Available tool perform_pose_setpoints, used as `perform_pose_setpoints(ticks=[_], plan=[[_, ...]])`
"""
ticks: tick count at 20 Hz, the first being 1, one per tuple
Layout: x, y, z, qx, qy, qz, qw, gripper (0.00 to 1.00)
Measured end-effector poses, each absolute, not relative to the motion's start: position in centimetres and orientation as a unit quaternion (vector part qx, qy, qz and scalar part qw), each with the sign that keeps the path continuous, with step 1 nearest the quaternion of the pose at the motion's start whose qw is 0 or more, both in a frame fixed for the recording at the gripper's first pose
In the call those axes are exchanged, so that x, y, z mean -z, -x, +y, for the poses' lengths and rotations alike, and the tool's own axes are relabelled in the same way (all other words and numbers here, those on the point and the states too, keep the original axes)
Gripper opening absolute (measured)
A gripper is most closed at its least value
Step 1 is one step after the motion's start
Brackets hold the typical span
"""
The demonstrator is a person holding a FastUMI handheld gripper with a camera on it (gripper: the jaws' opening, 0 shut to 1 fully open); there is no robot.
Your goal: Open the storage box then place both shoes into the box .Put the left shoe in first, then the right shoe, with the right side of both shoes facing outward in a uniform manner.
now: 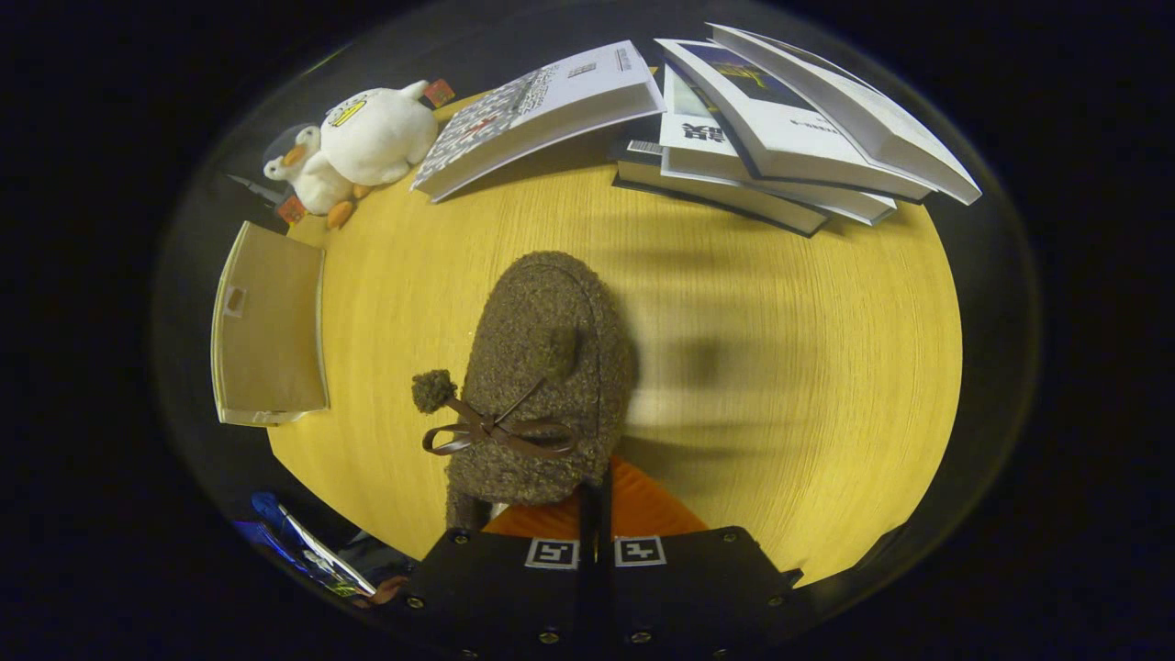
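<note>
Setting: staged desk in a dark recording booth, home/study feel. Yellow wood-grain tabletop (780, 367); stack of books (780, 138) at upper right, open book (542, 110) at top centre, plush duck (363, 147) upper left; blackness all round

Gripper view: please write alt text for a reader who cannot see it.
The claw is shut on a fuzzy brown shoe with a bow, held over a yellow wooden table. Beyond lie stacked books, a plush duck and a storage box.
</note>
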State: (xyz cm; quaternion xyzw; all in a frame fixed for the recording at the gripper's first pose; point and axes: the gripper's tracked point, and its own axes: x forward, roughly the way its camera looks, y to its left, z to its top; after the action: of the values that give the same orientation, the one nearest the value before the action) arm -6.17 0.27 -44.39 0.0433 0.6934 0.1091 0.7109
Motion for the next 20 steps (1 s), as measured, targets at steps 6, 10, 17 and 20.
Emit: perform_pose_setpoints(ticks=[6,10,17,20], plan=[[39.4,4.3,4.7,-0.159,0.000,0.670,0.725,0.00],[35.5,3.1,10.0,-0.199,0.013,0.656,0.728,0.00],[29.6,1.5,20.5,-0.282,0.064,0.618,0.731,0.00],[27.7,1.1,25.5,-0.321,0.072,0.607,0.723,0.00]])
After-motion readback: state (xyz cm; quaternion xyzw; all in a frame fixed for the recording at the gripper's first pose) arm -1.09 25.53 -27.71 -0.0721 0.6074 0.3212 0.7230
